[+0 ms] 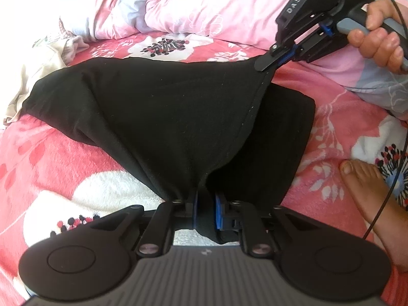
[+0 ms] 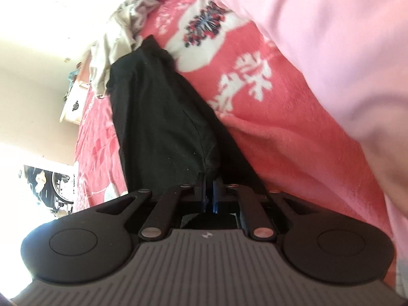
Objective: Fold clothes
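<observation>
Both hand-held grippers, left [image 1: 205, 204] and right [image 2: 209, 191], pinch the black garment's [image 1: 165, 107] raised edge.

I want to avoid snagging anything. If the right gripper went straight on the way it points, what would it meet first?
Probably the black garment it already pinches; the right gripper points along that cloth, with the red blanket beneath.

**Bedding and bystanders around the red floral blanket**

A red floral blanket [image 1: 63, 158] is spread as the ground. A pink quilt [image 1: 204, 7] is heaped along its far edge. A crumpled beige cloth [image 1: 38, 66] is seen at its far left corner. A bare foot [image 1: 367, 193] is rested on its right side, crossed by a black cable [image 1: 404, 137].
</observation>
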Tool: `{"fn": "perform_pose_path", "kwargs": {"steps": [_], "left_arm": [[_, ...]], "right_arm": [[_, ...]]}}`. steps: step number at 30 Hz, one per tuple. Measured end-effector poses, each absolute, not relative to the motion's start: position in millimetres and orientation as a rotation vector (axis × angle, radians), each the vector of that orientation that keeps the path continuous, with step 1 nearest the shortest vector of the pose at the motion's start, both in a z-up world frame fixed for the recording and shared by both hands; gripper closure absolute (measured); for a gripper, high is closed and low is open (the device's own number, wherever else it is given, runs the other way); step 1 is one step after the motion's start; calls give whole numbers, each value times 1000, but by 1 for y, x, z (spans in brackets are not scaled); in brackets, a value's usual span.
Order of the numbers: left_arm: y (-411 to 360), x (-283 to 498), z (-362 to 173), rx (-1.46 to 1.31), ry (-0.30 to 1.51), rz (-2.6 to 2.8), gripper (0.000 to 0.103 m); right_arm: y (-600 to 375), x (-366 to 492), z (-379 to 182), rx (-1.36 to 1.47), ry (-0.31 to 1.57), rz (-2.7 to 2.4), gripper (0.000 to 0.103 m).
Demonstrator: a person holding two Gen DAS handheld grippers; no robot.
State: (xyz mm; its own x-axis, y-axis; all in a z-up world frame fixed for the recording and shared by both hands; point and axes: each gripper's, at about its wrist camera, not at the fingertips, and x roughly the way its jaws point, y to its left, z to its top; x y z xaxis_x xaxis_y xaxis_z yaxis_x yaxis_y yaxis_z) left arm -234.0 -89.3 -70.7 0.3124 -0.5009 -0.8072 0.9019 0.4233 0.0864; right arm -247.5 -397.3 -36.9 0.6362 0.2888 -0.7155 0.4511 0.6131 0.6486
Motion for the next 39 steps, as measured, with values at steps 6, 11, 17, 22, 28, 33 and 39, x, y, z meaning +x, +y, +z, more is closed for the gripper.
{"fn": "perform_pose_path", "kwargs": {"steps": [6,11,17,22,28,33,39], "left_arm": [[-83,-233,-63,551,805,-977,95],[-78,-236,-58,532,805,-963,95],[-77,-240,-55,528,806,-960,96],[-77,-245,-55,550,801,-967,96],[-86,-248,-54,589,772,-982,79],[-99,-256,-59,647,722,-1010,63],[-122,-255,-71,711,673,-981,62]], "right_arm": [[-398,-254,-27,954,886,-94,100],[-398,-259,-13,958,855,-58,100],[-397,-267,-11,971,857,-55,100],[-400,-273,-11,1003,852,-53,100],[-399,-270,-9,1041,842,-15,100],[-397,-267,-8,1065,842,3,100],[-396,-265,-2,1105,820,29,100]]}}
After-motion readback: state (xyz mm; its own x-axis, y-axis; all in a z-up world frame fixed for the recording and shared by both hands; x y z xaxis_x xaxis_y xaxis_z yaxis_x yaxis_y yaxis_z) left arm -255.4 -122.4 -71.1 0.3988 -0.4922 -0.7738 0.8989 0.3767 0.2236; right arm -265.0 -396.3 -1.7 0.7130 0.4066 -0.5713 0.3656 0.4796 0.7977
